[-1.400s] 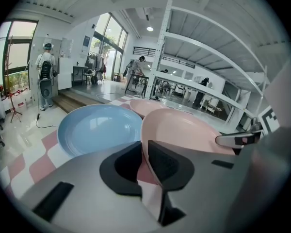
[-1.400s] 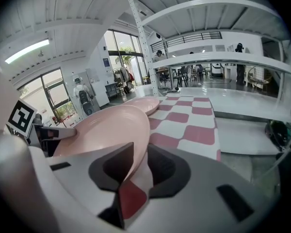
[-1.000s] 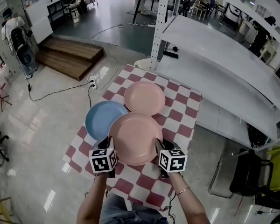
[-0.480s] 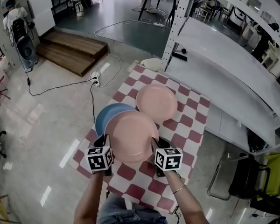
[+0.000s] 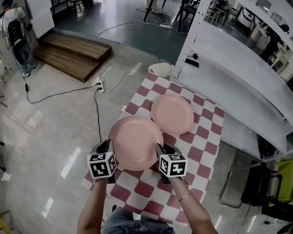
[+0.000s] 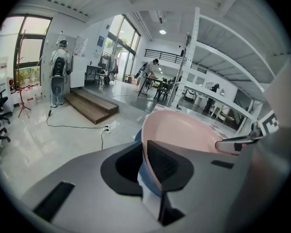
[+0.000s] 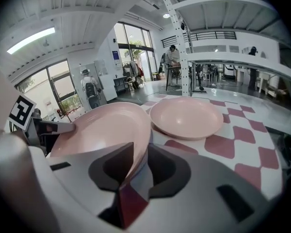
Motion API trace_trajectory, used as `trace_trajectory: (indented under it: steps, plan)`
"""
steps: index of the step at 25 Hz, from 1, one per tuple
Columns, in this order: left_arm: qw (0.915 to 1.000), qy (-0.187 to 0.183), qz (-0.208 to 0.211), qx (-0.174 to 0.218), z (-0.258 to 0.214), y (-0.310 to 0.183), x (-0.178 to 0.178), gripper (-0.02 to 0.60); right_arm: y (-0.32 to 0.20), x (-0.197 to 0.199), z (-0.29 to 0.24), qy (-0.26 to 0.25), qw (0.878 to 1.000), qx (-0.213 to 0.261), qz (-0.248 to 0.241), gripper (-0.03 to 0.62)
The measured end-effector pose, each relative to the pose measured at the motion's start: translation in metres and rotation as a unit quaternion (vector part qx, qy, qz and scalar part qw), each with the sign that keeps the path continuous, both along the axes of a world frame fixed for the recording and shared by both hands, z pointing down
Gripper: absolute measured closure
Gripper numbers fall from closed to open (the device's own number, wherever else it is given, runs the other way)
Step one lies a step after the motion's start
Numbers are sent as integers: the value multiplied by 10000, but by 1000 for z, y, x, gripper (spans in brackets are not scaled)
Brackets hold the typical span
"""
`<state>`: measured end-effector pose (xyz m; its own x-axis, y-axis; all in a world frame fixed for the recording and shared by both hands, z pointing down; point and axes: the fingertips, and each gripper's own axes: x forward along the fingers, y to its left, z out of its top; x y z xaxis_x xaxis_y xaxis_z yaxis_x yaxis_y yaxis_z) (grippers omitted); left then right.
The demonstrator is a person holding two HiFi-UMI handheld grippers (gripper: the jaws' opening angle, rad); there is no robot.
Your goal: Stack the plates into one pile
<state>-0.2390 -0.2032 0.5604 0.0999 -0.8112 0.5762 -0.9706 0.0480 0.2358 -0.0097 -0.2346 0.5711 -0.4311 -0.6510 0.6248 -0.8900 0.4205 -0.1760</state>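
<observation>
The left claw (image 5: pixel 109 149) and the right claw (image 5: pixel 159 151) each pinch an opposite edge of the big pink plate (image 5: pixel 136 141), which spans the gap between them. In the left gripper view the left claw (image 6: pixel 144 153) has its jaws nearly together, with the plate's thin rim (image 6: pixel 146 144) clamped between the pads. In the right gripper view the right claw (image 7: pixel 138 160) stands somewhat wider, its pads pressed on the plate's rim (image 7: pixel 144 144).

From the head view nothing can be seen beneath the held plate. Only the left gripper view gives away a blue plate (image 6: pixel 143 173), a sliver of it showing in the gap just under the left claw's jaws, below the pink rim. Most of it is covered. Whether the pink plate rests on it or hangs just above it cannot be told.

A smaller pink plate (image 5: pixel 172 113) lies ahead of the right claw and a little outward. It sits flat on the checked tabletop (image 5: pixel 205 130), just beside the held plate's far edge. The right gripper view shows this smaller plate (image 7: pixel 186 116) whole, but whether the two rims touch is unclear. The tabletop's near edge is hidden behind the person's forearms, which the picture cuts off.
</observation>
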Motion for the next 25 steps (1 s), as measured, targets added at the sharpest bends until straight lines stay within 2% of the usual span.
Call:
trace_trajectory:
  steps: [12,16,25]
  plan:
    - [9991,-151,373,-159,26,-32,-13,538,-17,-11,25,387,9990,-139,162,496]
    - [9982,-206,471,-305,34,-34,-12,537,-16,-12,24,432,9988,-163,182,496]
    - [9972,-356,573,-309,38,-35,-13,531,-15,-13,26,623,9978,-66,219,496]
